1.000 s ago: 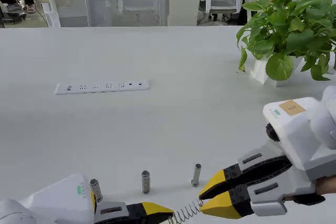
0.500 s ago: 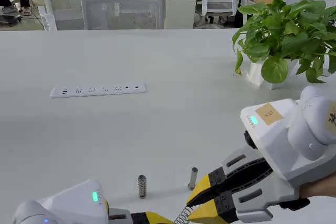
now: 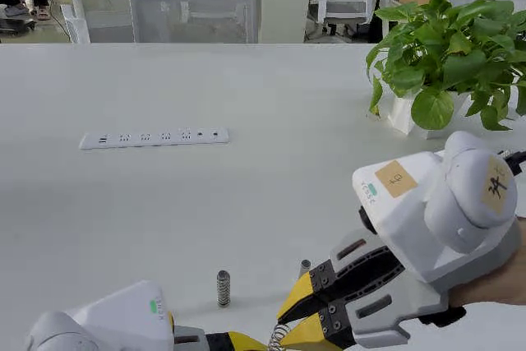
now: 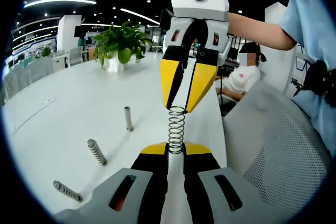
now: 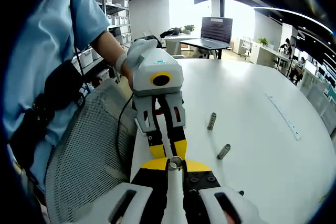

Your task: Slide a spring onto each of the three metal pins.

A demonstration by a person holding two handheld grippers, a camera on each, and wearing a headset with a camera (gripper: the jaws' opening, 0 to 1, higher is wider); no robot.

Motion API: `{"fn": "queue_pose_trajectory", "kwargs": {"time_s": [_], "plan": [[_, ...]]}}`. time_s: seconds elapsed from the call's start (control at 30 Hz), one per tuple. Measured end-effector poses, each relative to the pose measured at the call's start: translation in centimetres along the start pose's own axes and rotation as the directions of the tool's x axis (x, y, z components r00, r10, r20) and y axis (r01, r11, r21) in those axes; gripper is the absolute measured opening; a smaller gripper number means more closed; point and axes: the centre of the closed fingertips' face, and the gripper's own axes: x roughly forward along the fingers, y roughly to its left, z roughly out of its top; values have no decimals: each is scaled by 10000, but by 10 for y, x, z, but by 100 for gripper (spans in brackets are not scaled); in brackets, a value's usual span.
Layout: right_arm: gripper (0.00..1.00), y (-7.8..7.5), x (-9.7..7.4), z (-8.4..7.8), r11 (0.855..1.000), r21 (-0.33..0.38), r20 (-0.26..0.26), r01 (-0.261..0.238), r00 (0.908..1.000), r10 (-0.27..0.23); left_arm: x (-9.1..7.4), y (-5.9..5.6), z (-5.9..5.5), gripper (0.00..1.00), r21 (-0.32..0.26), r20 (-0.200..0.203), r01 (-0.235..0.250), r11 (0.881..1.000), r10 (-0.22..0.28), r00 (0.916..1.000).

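A loose steel spring (image 4: pixel 176 128) stretches between both grippers. My left gripper (image 4: pixel 176 149) is shut on its near end, and my right gripper (image 4: pixel 181 103) is shut on its far end. In the head view the spring (image 3: pixel 276 336) shows at the bottom edge between the left gripper (image 3: pixel 240 341) and the right gripper (image 3: pixel 297 320). A bare metal pin (image 4: pixel 127 118) stands upright on the white table. Two pins carrying springs (image 4: pixel 96 152) (image 4: pixel 67 191) stand beside it. In the right gripper view the spring's end (image 5: pixel 175 161) sits in my right gripper (image 5: pixel 175 164).
A white power strip (image 3: pixel 154 136) lies mid-table. A potted green plant (image 3: pixel 448 55) stands at the right. A mesh chair (image 5: pixel 89 150) and a person in a blue shirt (image 5: pixel 58 51) are at the table's near edge. The bare pin (image 3: pixel 305 267) stands just behind the right gripper.
My right gripper has moved left and nearer, closing the gap to the left gripper, so the spring looks shorter. It now hides the bare pin's base. The left gripper now hides the leftmost pin.
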Motion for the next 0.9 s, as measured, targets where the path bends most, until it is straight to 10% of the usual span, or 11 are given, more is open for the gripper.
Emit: {"fn": "queue_pose_trajectory", "kwargs": {"time_s": [0.57,0.7,0.9], "plan": [[6,-2,-2,-1,9997,-226,-266,89,9996,-95,-2,1,1,6,44,63,-47,10000,47,10000],[28,-6,-3,0,9991,-341,-379,264,9989,-277,-1,0,1,6,103,37,-3,9999,2,10000],[34,-7,-3,-6,9951,-985,-1498,-9,9886,-139,1,-2,-2,6,319,-228,62,9995,-54,9997]]}}
